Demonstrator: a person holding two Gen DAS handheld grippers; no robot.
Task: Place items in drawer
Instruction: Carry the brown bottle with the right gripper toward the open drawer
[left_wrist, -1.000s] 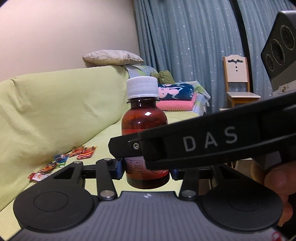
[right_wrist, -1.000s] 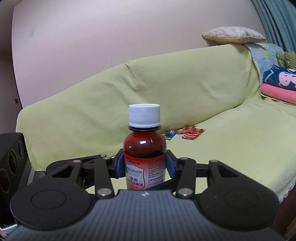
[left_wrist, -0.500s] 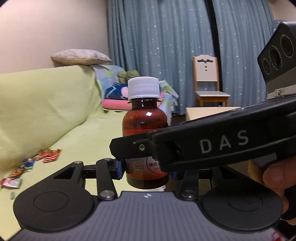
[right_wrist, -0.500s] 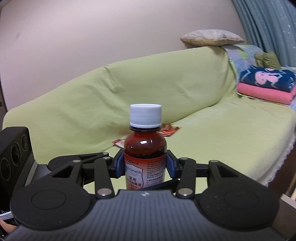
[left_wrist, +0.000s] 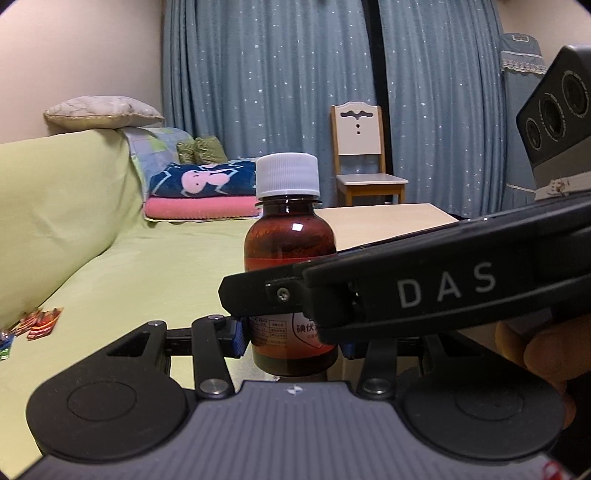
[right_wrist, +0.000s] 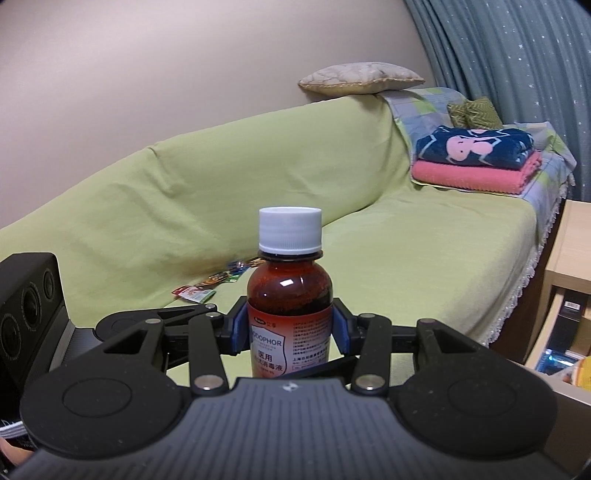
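Above the green sofa (right_wrist: 369, 206), both the left gripper (left_wrist: 291, 338) and the right gripper (right_wrist: 290, 326) have their jaws closed on one brown bottle (right_wrist: 290, 295) held upright in mid-air, so it is not stowed; no drawer is clearly in view.

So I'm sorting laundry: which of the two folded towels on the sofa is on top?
The navy towel with the pink cartoon print; the plain pink towel lies underneath it.

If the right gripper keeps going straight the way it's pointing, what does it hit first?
The right gripper is shut on the brown bottle. Straight ahead, the way looks free until the green sofa, probably its seat near the snack packets; depth is unclear.
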